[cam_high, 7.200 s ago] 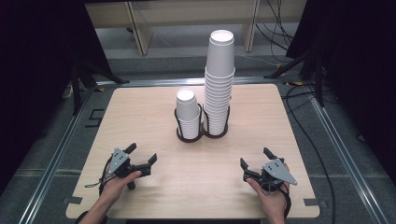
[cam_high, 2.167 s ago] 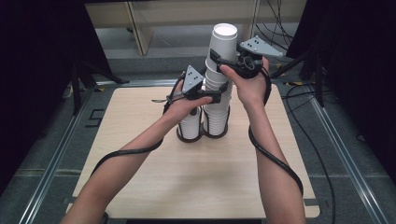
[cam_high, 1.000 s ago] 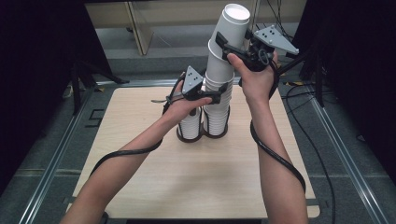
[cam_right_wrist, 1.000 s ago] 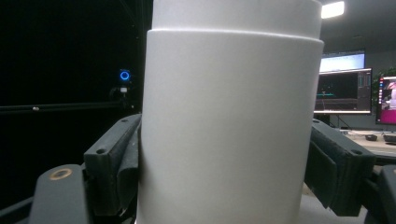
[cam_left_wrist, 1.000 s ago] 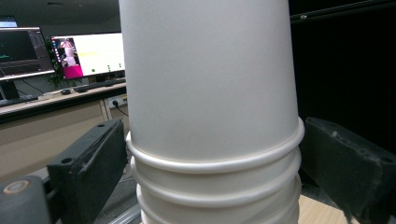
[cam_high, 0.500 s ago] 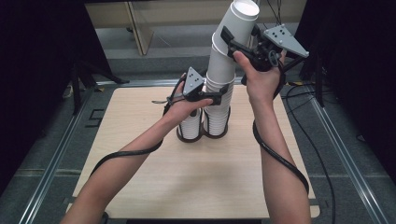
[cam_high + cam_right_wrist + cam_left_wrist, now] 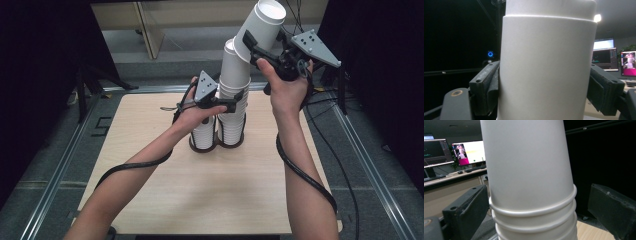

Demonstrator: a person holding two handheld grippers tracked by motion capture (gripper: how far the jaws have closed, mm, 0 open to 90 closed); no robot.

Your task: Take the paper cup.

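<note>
Right gripper (image 7: 253,46) is clamped on a plain white paper cup (image 7: 260,27), matte, tapered, mouth tilted up and away, lifted clear above the tall stack (image 7: 232,95). Left gripper (image 7: 240,102), lower and beside, has just been opening; its jaws stand apart on either side of the stack's rolled rims, pads not pressing. Beyond it, a black two-ring holder (image 7: 216,145) on the counter (image 7: 165,165) carries the tall stack and a shorter stack (image 7: 204,132).

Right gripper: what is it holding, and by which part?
The right gripper clamps the lifted cups by their side wall, tilted off the tall stack.
</note>
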